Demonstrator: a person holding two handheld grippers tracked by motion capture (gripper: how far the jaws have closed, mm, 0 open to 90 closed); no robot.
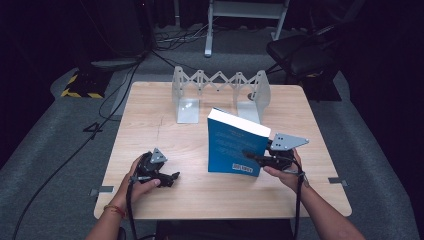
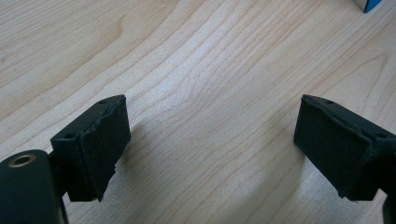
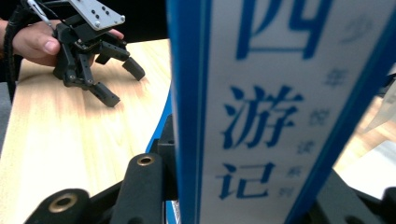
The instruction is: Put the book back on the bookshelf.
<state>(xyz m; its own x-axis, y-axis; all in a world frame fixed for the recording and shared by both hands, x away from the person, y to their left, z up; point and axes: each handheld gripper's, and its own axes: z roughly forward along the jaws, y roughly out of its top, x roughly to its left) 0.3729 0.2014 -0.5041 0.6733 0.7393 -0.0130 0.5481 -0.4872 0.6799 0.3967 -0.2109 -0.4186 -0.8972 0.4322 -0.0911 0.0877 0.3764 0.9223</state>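
Note:
A blue book [image 1: 231,147] with a white page edge stands upright, a little tilted, near the middle of the wooden table [image 1: 150,125]. My right gripper [image 1: 251,156] is shut on its lower right side, at the spine. In the right gripper view the white and blue spine [image 3: 261,93] with printed characters stands between the jaws. My left gripper [image 1: 171,178] rests low over the table's front left, held in a hand, apart from the book. Its pads [image 2: 100,149] stand wide open over bare wood with nothing between them. The left gripper [image 3: 122,81] also shows across the table in the right gripper view.
A grey metal expanding book rack [image 1: 220,90] stands at the table's back edge, behind the book. Beyond the table are a dark chair [image 1: 300,52], a white frame [image 1: 245,15] and cables on the grey floor. Bare wood lies between the two grippers.

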